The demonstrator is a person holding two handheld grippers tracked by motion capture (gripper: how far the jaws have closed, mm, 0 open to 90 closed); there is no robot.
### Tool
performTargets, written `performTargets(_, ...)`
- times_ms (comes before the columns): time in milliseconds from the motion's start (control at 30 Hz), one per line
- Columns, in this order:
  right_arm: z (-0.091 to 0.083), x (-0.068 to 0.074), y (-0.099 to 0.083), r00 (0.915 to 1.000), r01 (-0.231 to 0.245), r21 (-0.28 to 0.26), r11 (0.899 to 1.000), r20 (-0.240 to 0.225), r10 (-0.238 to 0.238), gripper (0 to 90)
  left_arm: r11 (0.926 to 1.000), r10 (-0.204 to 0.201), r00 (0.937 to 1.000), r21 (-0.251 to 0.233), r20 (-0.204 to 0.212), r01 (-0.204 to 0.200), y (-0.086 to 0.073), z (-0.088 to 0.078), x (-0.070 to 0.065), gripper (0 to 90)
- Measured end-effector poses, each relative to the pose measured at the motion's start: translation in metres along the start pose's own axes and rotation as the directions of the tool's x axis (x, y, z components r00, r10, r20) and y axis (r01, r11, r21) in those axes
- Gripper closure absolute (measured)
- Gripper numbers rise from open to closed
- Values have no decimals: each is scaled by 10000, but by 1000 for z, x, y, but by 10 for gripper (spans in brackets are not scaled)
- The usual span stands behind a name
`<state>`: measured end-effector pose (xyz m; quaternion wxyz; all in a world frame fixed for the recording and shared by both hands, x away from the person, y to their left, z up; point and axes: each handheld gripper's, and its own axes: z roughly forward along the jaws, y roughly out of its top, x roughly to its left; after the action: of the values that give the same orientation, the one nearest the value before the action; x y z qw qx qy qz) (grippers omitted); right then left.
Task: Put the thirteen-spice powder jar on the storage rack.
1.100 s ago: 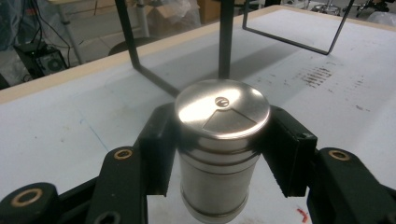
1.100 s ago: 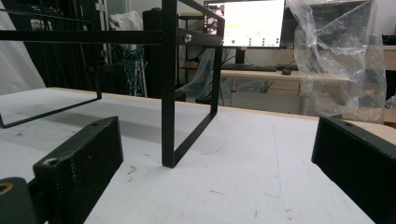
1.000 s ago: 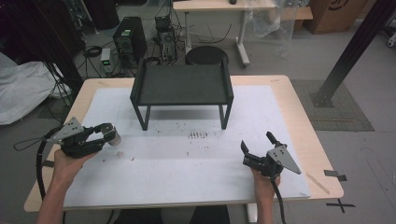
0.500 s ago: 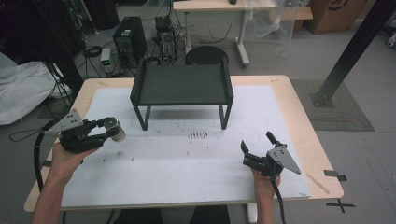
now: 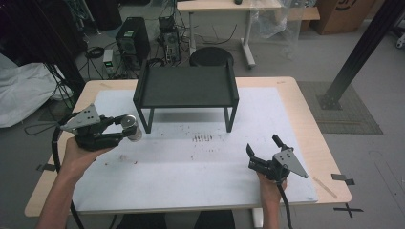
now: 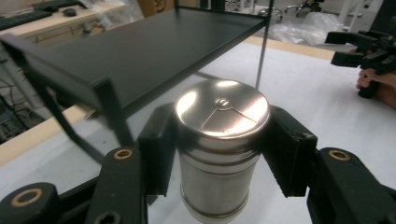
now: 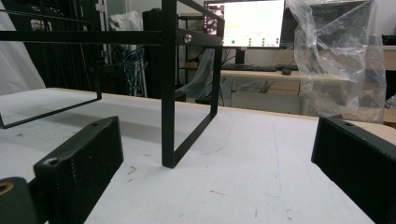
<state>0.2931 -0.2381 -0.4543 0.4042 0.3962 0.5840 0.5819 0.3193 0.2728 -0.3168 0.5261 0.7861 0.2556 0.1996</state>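
Steel canister [image 6: 219,149], round shiny lid, prob. smooth, matte blk rack [image 6: 140,51]

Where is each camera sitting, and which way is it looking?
High view: above the person's side, looking forward and down on the table; both forearms show, with left tongs and right tongs.
Left gripper view: rides on the left tongs, looking along the jaws clamped on a metal can towards the black shelf.
Right gripper view: rides low on the right tongs, jaws open, facing the shelf's legs.
Shared: all three show the shelf.
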Motion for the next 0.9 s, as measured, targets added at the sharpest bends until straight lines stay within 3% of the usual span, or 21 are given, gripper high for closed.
performTargets(367,0,0,0,10000,-12,-2,10000,2,12,18,9995,288,9977,-168,605,-278,26,23,-10,489)
performTargets(900,0,0,0,10000,7,-22,10000,5,-7,18,9971,711,9900,-348,1222,-673,66,46,-10,488)
